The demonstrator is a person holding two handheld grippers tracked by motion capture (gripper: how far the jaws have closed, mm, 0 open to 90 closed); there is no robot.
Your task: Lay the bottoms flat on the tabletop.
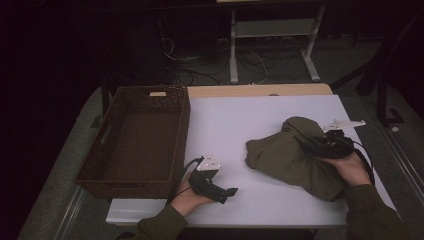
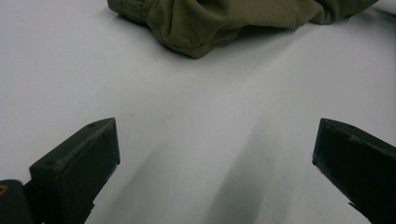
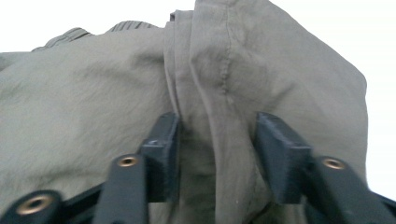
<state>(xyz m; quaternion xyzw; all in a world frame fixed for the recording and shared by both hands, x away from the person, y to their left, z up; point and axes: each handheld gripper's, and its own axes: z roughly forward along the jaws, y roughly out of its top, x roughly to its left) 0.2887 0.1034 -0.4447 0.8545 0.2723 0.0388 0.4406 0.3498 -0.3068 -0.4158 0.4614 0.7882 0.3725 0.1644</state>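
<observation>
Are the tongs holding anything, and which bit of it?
The right tongs pinch a raised fold of the green cloth, near its seam. The left tongs are open, holding nothing.

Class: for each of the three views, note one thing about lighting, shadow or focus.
High view: dim room, only the white table lit. Left gripper view: soft shadows on the tabletop, olive garment slightly soft. Right gripper view: background blown out white, near jaws blurred.

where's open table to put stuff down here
Bare white tabletop runs between the brown wicker basket and the crumpled olive-green garment, and along the near edge by the left gripper. The right side is crowded: garment plus right gripper.
</observation>
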